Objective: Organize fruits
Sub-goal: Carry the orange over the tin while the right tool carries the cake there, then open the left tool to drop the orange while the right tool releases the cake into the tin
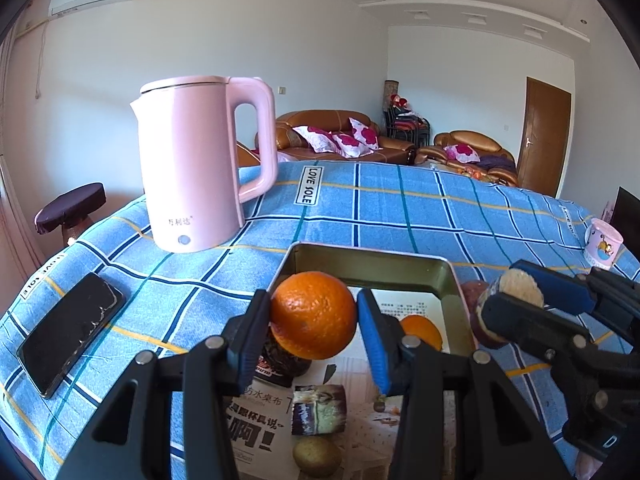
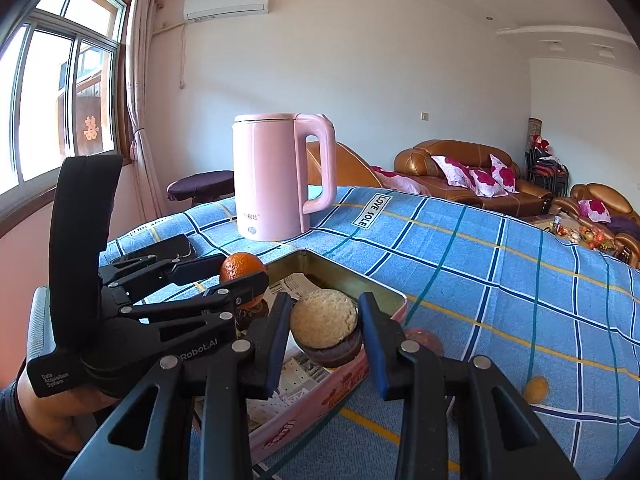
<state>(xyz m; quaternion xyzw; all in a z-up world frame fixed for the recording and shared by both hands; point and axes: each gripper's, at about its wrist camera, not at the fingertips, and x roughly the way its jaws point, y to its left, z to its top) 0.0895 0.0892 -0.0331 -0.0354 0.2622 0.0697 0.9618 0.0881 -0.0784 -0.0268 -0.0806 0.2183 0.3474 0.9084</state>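
An orange (image 1: 314, 320) sits clamped in my left gripper (image 1: 314, 304), which is shut on it above the near left part of a rectangular metal tin (image 1: 360, 250) lined with newspaper. My right gripper (image 2: 326, 304) is shut on a cut fruit (image 2: 324, 326) with pale flesh and dark purple skin, held over the tin's right side (image 2: 332, 276). Each gripper shows in the other's view: the right gripper (image 1: 510, 290) with its fruit (image 1: 520, 286), the left gripper (image 2: 240, 274) with the orange (image 2: 242, 268). A second orange (image 1: 422, 330) and a kiwi (image 1: 316, 456) lie in the tin.
A pink kettle (image 1: 188, 164) stands on the blue checked cloth beyond the tin, with a black phone (image 1: 72, 332) to its left. A pink cup (image 1: 604, 246) is at the far right. A small yellowish fruit (image 2: 536, 390) lies on the cloth right of the tin.
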